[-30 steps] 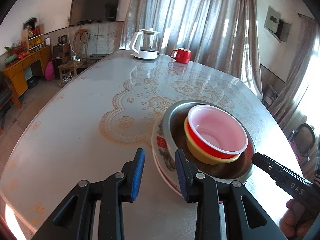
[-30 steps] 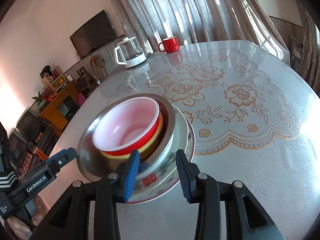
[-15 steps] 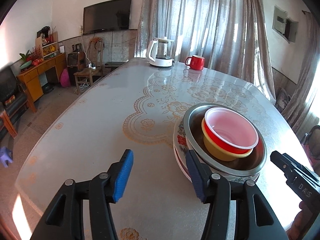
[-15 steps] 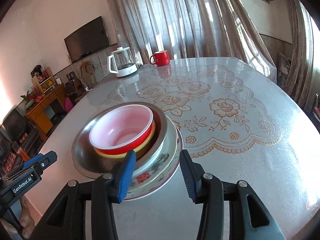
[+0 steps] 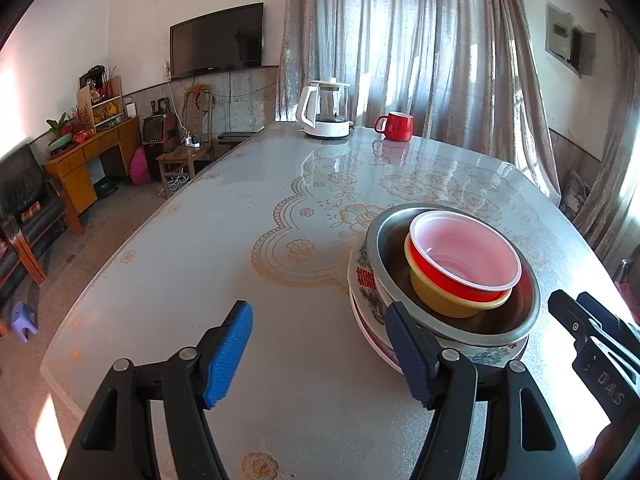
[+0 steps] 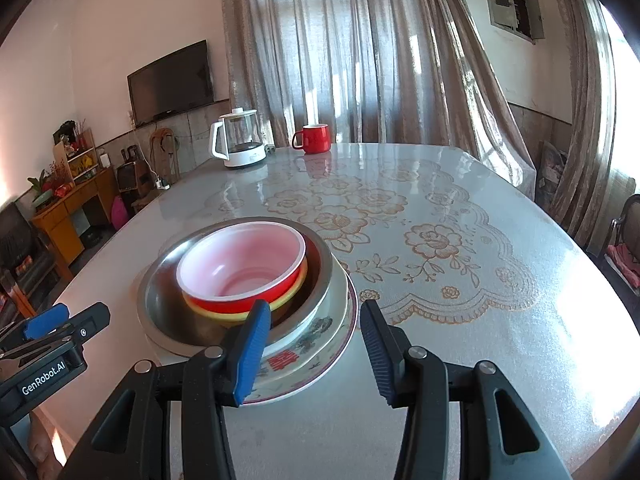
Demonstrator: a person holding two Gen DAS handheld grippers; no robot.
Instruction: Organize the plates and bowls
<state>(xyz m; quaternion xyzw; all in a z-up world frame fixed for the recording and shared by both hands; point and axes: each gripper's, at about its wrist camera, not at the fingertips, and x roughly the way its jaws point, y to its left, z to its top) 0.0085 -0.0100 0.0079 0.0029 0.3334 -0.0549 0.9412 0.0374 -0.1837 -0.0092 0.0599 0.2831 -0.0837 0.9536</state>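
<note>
The left gripper [image 5: 318, 354] has just been opening; its jaws stand wide and empty beside the nested stack: red bowl [image 5: 466, 260] in yellow bowl [image 5: 448, 300], steel basin [image 5: 480, 322], patterned plates [image 5: 370, 280]. In the right view, the right gripper [image 6: 314, 354] gapes empty at the plate rim [image 6: 316, 364]; a careless nudge could slide the stack toward the table [image 6: 440, 340] edge.

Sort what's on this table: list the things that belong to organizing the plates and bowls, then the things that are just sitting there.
Part of the job:
red bowl
yellow bowl, under the red one
metal bowl, holding both
patterned plates, at the bottom of the stack

Just lying about:
kettle, at the far edge
red mug, beside it
</note>
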